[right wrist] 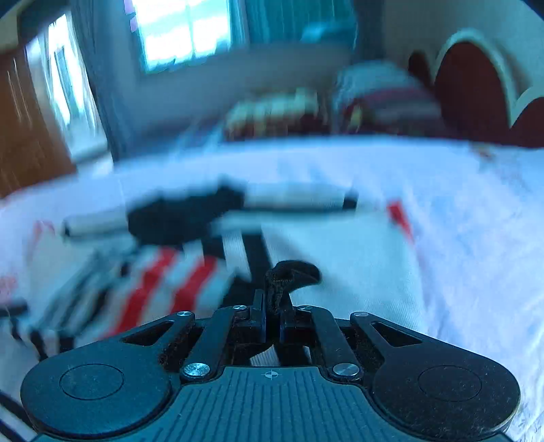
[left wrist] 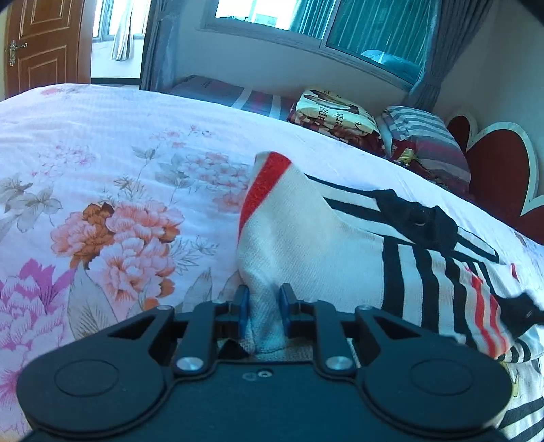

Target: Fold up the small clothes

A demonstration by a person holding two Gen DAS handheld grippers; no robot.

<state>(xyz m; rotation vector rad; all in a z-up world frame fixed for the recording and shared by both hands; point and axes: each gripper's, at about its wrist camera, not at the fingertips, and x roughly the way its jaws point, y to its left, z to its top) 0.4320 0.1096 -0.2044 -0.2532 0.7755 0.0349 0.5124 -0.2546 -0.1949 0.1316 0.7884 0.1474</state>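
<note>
Nearest the left wrist camera, a bunched fold of the white sleeve [left wrist: 289, 231] is pinched between the blue pads [left wrist: 242, 311] of the left gripper [left wrist: 263, 311]; the jaws are clenched on the cloth, presumably so that this side of the garment can be lifted and carried across. In the right wrist view, which is badly blurred, a tuft of black trim [right wrist: 289, 275] is clamped in the right gripper [right wrist: 272, 321], its jaws fully closed on the fabric; a matching hold on the opposite side is judged to be the reason.

Between the two grips the small striped shirt [left wrist: 442, 272] is spread on the floral bedsheet [left wrist: 119, 190], its red cuff [left wrist: 268, 176] raised off the sheet (the rest lies mostly flat); the fold itself appears not yet made.

No containers are seen in either view; nothing is held in a basket or bin.

Farther off, folded blankets [left wrist: 333, 115] and a striped pillow [left wrist: 425, 139] are stacked against the red headboard [left wrist: 499, 166], below the window [left wrist: 306, 17].
</note>
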